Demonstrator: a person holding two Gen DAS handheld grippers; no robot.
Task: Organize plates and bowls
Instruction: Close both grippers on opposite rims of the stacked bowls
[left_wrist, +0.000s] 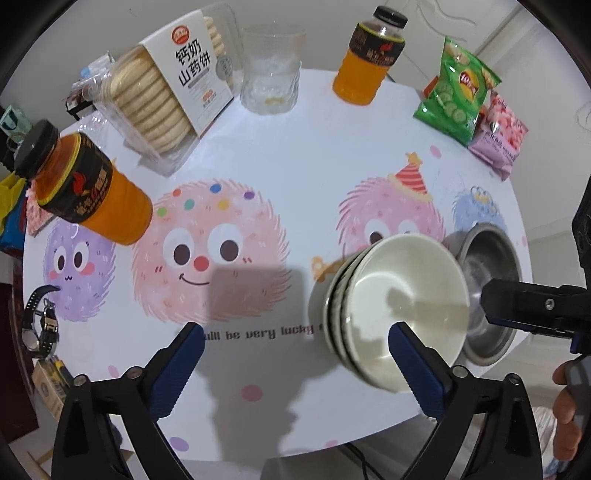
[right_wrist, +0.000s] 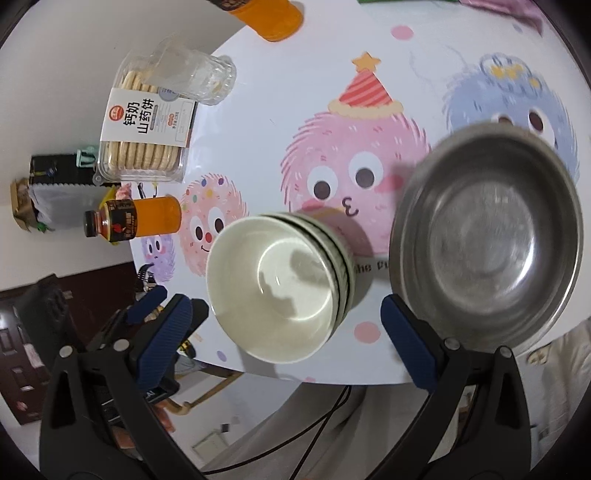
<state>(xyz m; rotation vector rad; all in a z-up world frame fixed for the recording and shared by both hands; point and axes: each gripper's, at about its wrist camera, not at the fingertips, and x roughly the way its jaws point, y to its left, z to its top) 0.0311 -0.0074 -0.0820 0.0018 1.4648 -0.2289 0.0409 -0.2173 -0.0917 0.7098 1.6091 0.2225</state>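
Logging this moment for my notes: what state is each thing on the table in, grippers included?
White bowls: nested in a stack, top one empty.
Steel bowl: upright, empty, beside the stack.
Glass cup: upright, nearly empty.
Near orange drink bottle: capped, standing.
Far orange drink bottle: capped, standing.
Biscuit pack: full of biscuits.
Chips bag: looks sealed.
Left gripper: open, empty.
Right gripper: open, empty.

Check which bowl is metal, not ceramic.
The steel bowl, standing alone beside the stack of white bowls: grey and shiny, while those are white ceramic, nested.
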